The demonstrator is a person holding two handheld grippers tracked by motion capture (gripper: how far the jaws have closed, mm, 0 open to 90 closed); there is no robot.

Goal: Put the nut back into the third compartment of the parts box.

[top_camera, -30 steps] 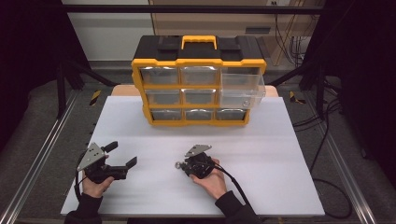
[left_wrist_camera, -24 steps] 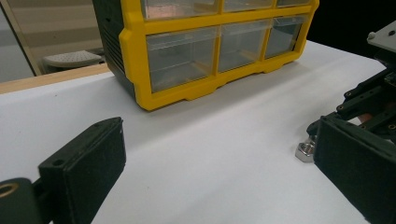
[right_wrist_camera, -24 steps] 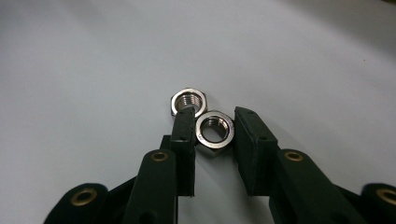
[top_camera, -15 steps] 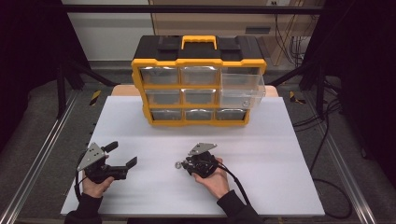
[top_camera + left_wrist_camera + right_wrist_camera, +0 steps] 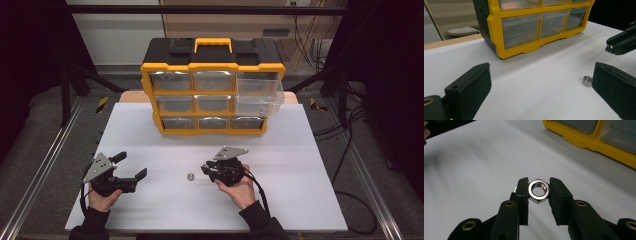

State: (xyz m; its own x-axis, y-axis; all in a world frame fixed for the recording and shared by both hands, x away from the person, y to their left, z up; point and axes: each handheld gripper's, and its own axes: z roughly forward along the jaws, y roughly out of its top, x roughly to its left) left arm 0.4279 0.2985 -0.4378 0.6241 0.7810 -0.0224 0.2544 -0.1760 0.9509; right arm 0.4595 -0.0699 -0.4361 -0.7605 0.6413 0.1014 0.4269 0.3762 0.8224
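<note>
Right gripper [image 5: 204, 169] [image 5: 538, 185]: in the person's right hand [image 5: 235, 189], low over the white counter [image 5: 300, 165], at the near middle, tips directed toward the person's left. Jaws clenched on a held hex nut [image 5: 537, 200], one pad on each opposite side.

Held hex nut: clear of the counter, at the jaw tips. Threaded bore open toward the right gripper view camera. Bore axis roughly in line with the length of the jaws, close to level with the counter. Seen in the left gripper view as a small bright spot at the tip of the right gripper [image 5: 611, 47].

Loose hex nut [image 5: 190, 176] [image 5: 587, 81]: flat on the counter, bore axis upright, one hexagonal face up. Located just beside the right gripper tips on the person's left, between the two grippers, apart from both. In the right gripper view, a sliver [image 5: 515, 189] visible past the outer edge of one jaw.

Left gripper [image 5: 132, 165] [image 5: 541, 82]: in the person's left hand [image 5: 102, 200], at the near left of the counter. Jaws released, spread wide, nothing between them, directed toward the right and slightly away from the person.

Yellow-and-black drawer organizer [image 5: 212, 92]: upright at the far middle of the counter, handle on top. One clear drawer [image 5: 259, 95] in the right column pulled out toward the person; remaining drawers pushed in.
</note>
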